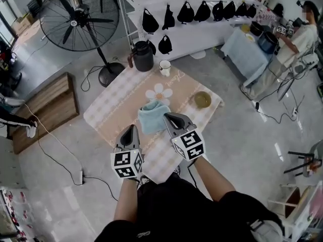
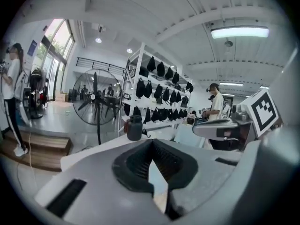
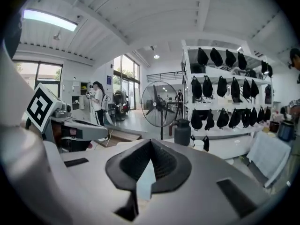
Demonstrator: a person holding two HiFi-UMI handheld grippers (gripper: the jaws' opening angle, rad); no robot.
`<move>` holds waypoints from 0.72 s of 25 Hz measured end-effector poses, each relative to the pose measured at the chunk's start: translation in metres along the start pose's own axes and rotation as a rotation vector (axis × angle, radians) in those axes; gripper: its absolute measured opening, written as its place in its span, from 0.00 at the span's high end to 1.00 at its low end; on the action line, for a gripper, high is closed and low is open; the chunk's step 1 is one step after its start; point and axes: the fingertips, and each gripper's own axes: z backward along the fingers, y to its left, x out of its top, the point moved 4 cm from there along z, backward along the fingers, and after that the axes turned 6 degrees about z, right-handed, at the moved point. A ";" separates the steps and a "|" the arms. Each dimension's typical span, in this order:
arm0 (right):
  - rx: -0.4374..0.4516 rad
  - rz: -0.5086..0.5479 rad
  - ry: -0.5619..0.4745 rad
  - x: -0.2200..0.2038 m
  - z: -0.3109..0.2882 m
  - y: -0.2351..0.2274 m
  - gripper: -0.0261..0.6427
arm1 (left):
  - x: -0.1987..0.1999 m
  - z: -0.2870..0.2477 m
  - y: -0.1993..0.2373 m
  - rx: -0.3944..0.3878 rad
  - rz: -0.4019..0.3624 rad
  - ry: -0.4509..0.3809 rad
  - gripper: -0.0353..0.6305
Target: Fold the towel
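The light-blue towel (image 1: 153,116) lies folded into a small bundle in the middle of the low table (image 1: 108,110), which has a pink checked cloth. Both grippers hang above the table's near side, clear of the towel. My left gripper (image 1: 130,129) is shut with nothing in it, a little to the towel's near left. My right gripper (image 1: 169,117) is shut and empty too, its tip over the towel's right edge as seen from the head. In the left gripper view the jaws (image 2: 152,149) meet; in the right gripper view (image 3: 151,146) likewise.
A black jug (image 1: 143,56) and a white cup (image 1: 165,67) stand at the table's far edge, a green bowl (image 1: 203,100) at its right. Beyond are a floor fan (image 1: 79,21), a shelf of black bags (image 1: 202,11), a wooden platform (image 1: 45,110), floor cables and a person (image 1: 298,39).
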 end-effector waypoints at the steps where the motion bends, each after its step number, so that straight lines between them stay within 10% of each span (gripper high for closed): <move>1: -0.008 0.007 -0.023 0.015 0.002 0.001 0.96 | 0.016 0.005 0.001 0.004 -0.004 -0.035 0.94; 18: -0.077 0.098 -0.321 0.154 0.074 0.048 0.96 | 0.158 0.113 -0.005 -0.110 -0.081 -0.384 0.94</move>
